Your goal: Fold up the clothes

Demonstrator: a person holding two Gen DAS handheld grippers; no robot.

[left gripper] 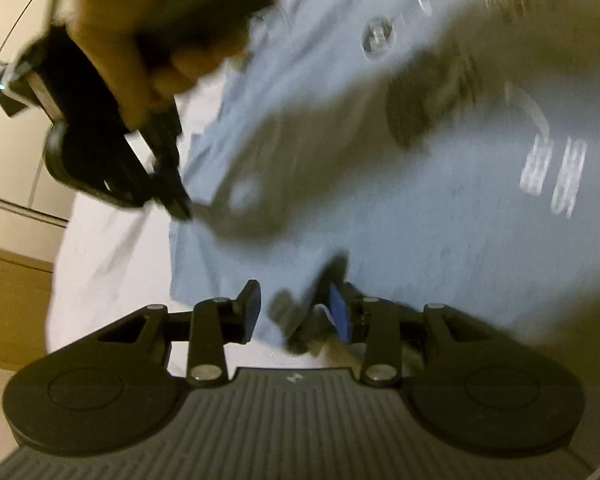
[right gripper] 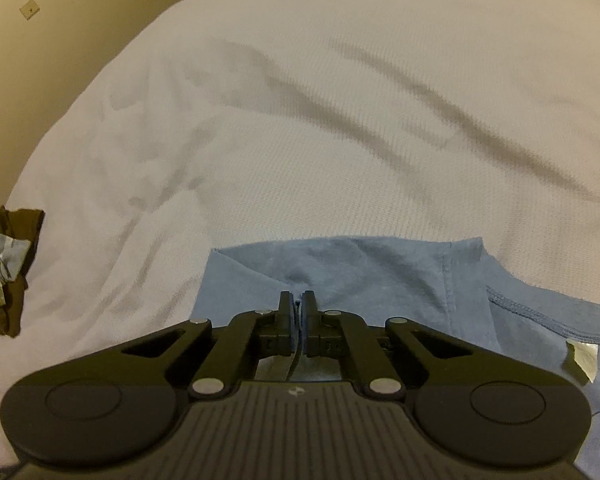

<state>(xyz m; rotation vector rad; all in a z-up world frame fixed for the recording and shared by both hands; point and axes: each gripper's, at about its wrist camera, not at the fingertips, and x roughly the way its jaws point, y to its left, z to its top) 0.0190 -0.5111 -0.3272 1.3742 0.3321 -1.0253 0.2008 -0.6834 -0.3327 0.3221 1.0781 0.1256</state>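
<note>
A light blue T-shirt (left gripper: 380, 184) with white print lies spread on a white bed cover (left gripper: 108, 248). My left gripper (left gripper: 296, 312) is open just above the shirt's near edge, with nothing between its pads. My right gripper (right gripper: 299, 304) is shut on a fold of the blue shirt (right gripper: 340, 268) near its edge. In the left wrist view the right gripper (left gripper: 176, 204) shows at the shirt's left edge, held by a hand, pinching the fabric. The left wrist view is blurred.
The white bed cover (right gripper: 300, 100) stretches far ahead in the right wrist view. A heap of crumpled clothes (right gripper: 0, 272) lies off the bed's left edge. A beige wall and floor (left gripper: 8, 160) lie left of the bed.
</note>
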